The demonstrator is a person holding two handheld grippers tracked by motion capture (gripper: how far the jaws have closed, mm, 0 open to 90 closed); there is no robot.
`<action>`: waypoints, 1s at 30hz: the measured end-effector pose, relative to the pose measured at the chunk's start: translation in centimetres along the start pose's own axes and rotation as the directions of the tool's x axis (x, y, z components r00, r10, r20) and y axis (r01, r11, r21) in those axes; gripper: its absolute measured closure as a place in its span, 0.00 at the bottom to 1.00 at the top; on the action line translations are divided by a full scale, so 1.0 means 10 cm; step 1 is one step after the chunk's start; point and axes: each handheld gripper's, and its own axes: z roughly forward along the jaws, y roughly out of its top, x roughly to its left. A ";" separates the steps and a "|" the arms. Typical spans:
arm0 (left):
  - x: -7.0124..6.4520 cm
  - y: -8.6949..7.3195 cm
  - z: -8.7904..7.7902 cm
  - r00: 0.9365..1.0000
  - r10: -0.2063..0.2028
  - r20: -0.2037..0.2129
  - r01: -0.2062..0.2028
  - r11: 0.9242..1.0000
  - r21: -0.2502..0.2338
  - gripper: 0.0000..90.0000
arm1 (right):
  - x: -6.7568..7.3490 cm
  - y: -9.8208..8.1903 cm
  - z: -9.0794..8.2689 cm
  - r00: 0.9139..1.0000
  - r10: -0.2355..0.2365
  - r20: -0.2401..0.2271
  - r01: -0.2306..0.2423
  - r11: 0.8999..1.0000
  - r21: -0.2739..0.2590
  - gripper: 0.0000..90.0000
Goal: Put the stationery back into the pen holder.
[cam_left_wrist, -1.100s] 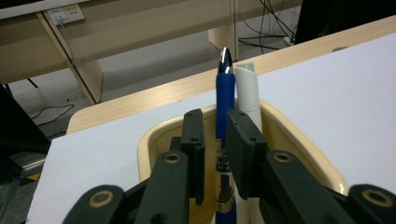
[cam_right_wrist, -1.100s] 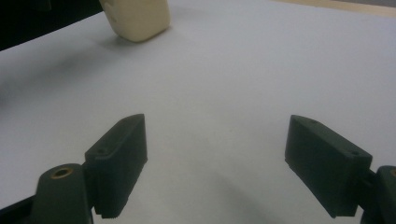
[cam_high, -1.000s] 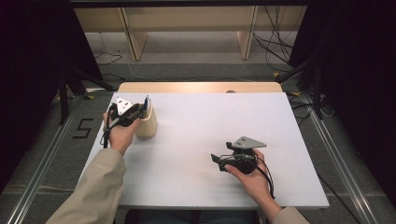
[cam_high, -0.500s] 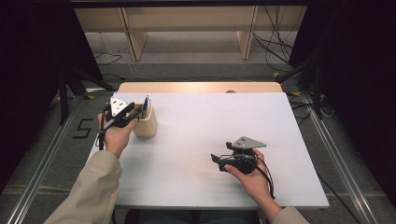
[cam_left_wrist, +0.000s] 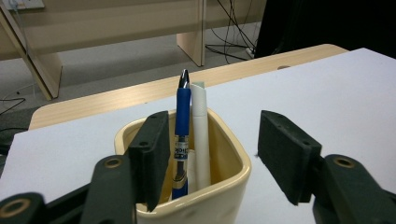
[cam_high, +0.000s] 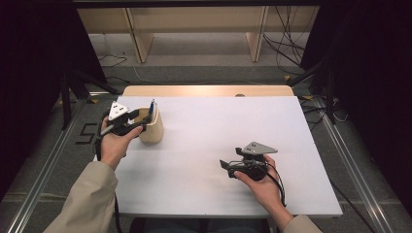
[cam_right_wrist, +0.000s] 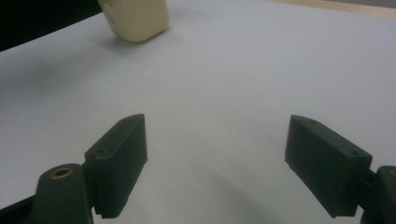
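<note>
- Since the earlier frames the left gripper (cam_left_wrist: 212,163) has slid a little farther over the cup (cam_left_wrist: 187,186), while the right gripper (cam_right_wrist: 217,163) and its hand have stayed where they were.
- The left jaws stand wide open and hold nothing. One jaw sits inside the cup's rim just beside the blue pen (cam_left_wrist: 182,140); the other hangs outside the wall, so the near wall lies between them.
- The right jaws are also wide apart and empty, with bare white table (cam_right_wrist: 233,84) between them and the cup (cam_right_wrist: 135,18) well ahead of their tips.
- Handling, as a judgement: the cup looks like glazed ceramic, so stiff, fairly heavy, slick and breakable. Pinching its wall just below the rim seems the surest hold, and it should stay upright so the pens do not spill.
- The blue pen and the white pen (cam_left_wrist: 201,130) beside it look light and rigid; either could be taken by the upper barrel standing above the rim.
- The left gripper view shows both pens leaning on the far wall; the high view shows the blue pen (cam_high: 151,108) and places the cup (cam_high: 149,127) by the table's left edge, with the right gripper (cam_high: 226,166) well apart from it.
</note>
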 end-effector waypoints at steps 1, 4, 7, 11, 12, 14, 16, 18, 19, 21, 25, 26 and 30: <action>0.00 0.00 -0.01 1.000 -0.001 0.006 0.001 1.000 0.001 0.46 | 0.00 0.00 0.00 1.000 -0.002 0.000 0.002 1.000 0.000 0.24; -0.03 -0.01 -0.06 0.999 0.015 0.034 -0.015 1.000 0.008 0.42 | 0.00 0.00 0.00 1.000 -0.002 0.000 0.002 1.000 0.000 0.24; -0.08 -0.02 -0.10 0.997 0.030 0.075 -0.031 0.999 0.012 0.40 | 0.00 0.00 0.00 1.000 0.000 0.002 0.000 1.000 0.000 0.24; -0.15 -0.03 -0.15 0.992 0.043 0.122 -0.045 0.999 0.013 0.37 | -0.01 0.00 0.00 1.000 0.001 0.003 -0.001 1.000 -0.001 0.24; -0.17 -0.04 -0.16 0.990 0.043 0.135 -0.045 0.999 0.011 0.36 | -0.01 0.00 0.00 1.000 0.002 0.003 -0.002 1.000 -0.002 0.24; -0.22 -0.06 -0.18 0.986 0.057 0.160 -0.061 0.998 0.016 0.35 | -0.01 0.00 0.00 1.000 0.000 0.003 0.000 1.000 -0.001 0.24; -0.27 -0.09 -0.19 0.982 0.068 0.178 -0.072 0.997 0.017 0.34 | -0.01 0.00 0.00 1.000 0.001 0.002 -0.001 1.000 -0.003 0.24; -0.32 -0.12 -0.21 0.976 0.078 0.206 -0.085 0.996 0.028 0.33 | -0.01 0.00 -0.01 1.000 0.001 0.002 -0.001 1.000 -0.003 0.24; -0.35 -0.14 -0.21 0.972 0.071 0.222 -0.079 0.996 0.029 0.33 | -0.01 0.00 -0.01 1.000 0.000 0.001 0.000 1.000 -0.004 0.24; -0.41 -0.17 -0.22 0.966 0.080 0.246 -0.091 0.995 0.034 0.32 | -0.01 0.00 -0.01 1.000 0.001 0.001 -0.001 1.000 -0.003 0.24; -0.50 -0.22 -0.24 0.956 0.109 0.271 -0.125 0.991 0.044 0.32 | -0.01 0.00 -0.01 1.000 -0.001 0.000 0.001 1.000 -0.001 0.24; -0.52 -0.23 -0.24 0.955 0.112 0.274 -0.129 0.991 0.046 0.32 | -0.01 0.00 -0.01 1.000 0.000 0.000 0.000 1.000 -0.001 0.24; -0.59 -0.29 -0.26 0.948 0.125 0.291 -0.146 0.988 0.051 0.32 | -0.02 0.00 -0.01 1.000 -0.001 0.000 0.001 1.000 0.000 0.24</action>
